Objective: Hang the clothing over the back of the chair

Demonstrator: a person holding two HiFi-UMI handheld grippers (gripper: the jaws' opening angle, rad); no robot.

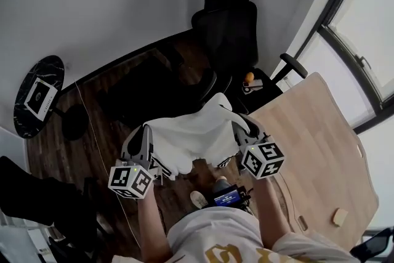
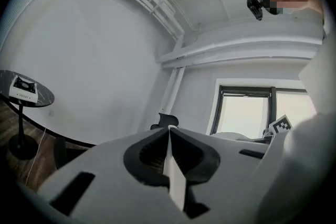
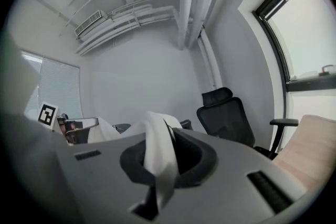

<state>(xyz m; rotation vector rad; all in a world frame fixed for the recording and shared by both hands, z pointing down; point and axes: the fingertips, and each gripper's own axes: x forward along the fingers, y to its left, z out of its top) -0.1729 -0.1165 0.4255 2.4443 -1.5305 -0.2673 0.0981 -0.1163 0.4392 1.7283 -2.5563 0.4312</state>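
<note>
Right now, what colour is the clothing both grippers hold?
White, with no visible pattern. The clothing shows best in the head view.

The clothing was soft, matt white cloth, falling in folds in front of the black office chair, whose back looked like matt fabric or mesh. Just right of the chair, the desk showed pale, smooth wood with a dull finish. The floor left of the chair was dark wood plank with a faint sheen. Well left of the chair, the round side table had a black, marble-like top. The left gripper and right gripper were smooth, matt grey plastic, with a dark ribbed lining round the jaws.
</note>
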